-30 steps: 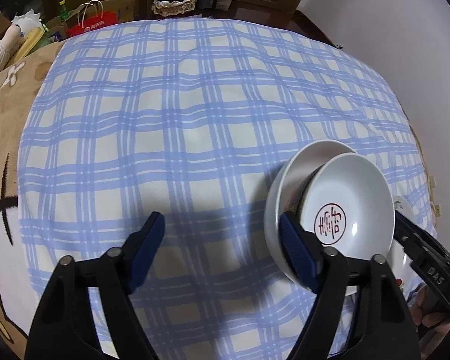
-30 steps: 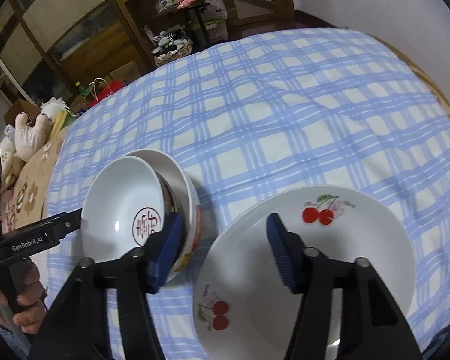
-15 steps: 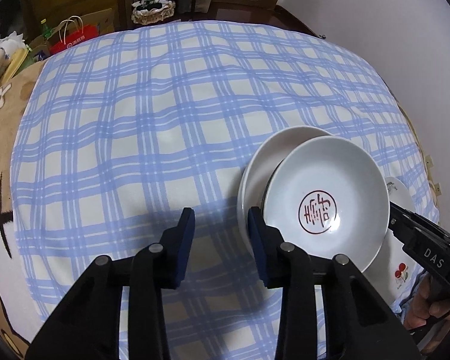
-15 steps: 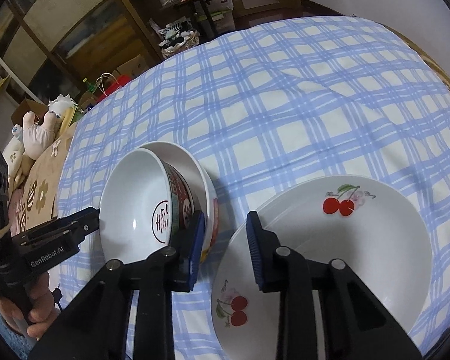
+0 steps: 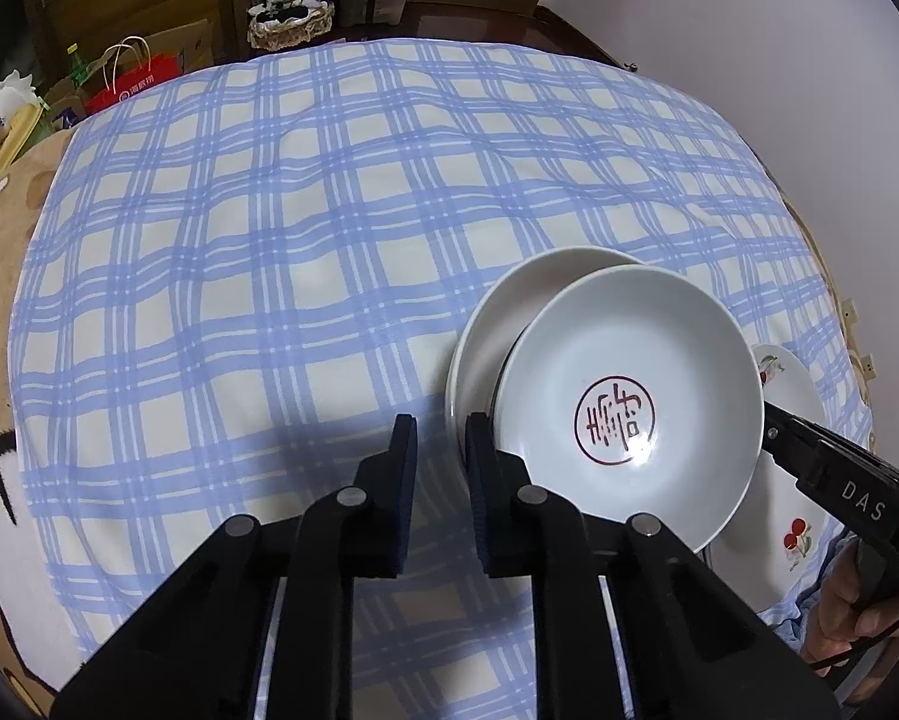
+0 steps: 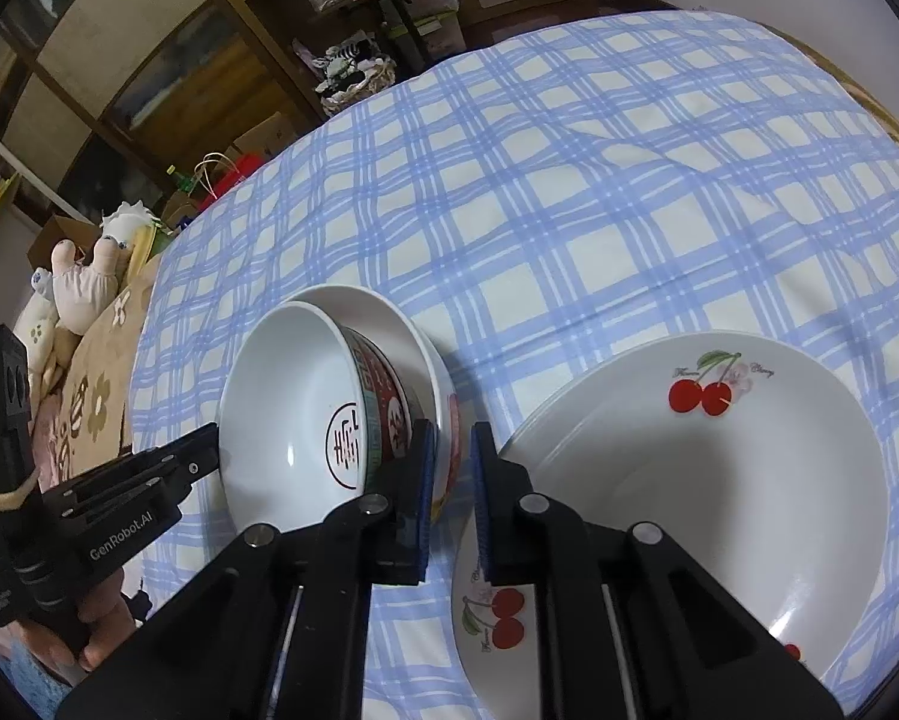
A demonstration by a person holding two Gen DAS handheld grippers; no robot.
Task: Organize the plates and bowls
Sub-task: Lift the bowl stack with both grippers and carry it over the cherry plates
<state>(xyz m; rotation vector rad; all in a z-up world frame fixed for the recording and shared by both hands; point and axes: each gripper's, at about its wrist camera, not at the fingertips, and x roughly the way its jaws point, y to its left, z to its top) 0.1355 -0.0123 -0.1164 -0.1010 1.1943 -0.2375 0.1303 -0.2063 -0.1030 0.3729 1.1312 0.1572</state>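
Black tongs sit nearest us in both wrist views. Our left tongs [image 5: 439, 456] are nearly closed with only a narrow gap, gripping nothing, their right pad just beside the rim of the outer bowl [image 5: 497, 324]. Our right tongs [image 6: 451, 480] are likewise narrowed to a slit and hold nothing; whether a rim sits between the pads we cannot tell. Just beyond, the bowl with the red seal mark [image 6: 305, 408] rests tilted inside the outer bowl [image 6: 413, 336], near the surface's near edge. Beside it, toward the right edge, stand the stacked cherry plates [image 6: 701, 480]. Farther off, blue checked cloth [image 5: 329, 210] covers the surface.
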